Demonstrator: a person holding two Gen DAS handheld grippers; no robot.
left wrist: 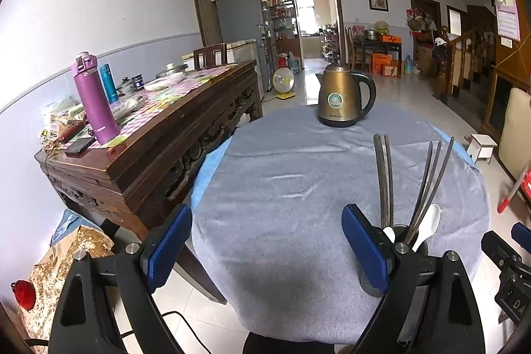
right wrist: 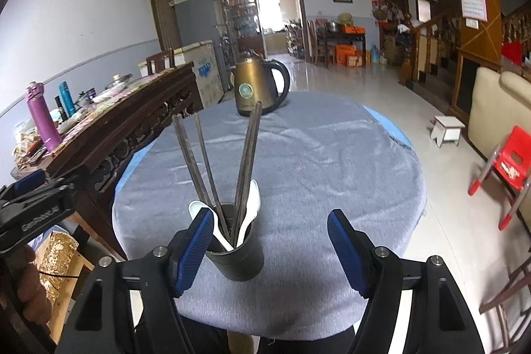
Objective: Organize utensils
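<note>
A dark cup (right wrist: 240, 257) stands near the front edge of the round table with the grey cloth (right wrist: 315, 175). It holds several dark chopsticks (right wrist: 245, 161) and two white spoons (right wrist: 250, 208), all upright. My right gripper (right wrist: 270, 251) is open and empty, its left finger just beside the cup. My left gripper (left wrist: 267, 249) is open and empty over bare cloth (left wrist: 282, 188); the cup (left wrist: 403, 238) with chopsticks (left wrist: 385, 181) and a spoon (left wrist: 429, 223) shows behind its right finger.
A brass kettle (left wrist: 341, 98) stands at the table's far side, also in the right wrist view (right wrist: 255, 88). A carved wooden sideboard (left wrist: 149, 155) with a purple flask (left wrist: 94, 98) is left of the table. A red chair (right wrist: 507, 168) and a small white stool (right wrist: 448, 128) stand on the right.
</note>
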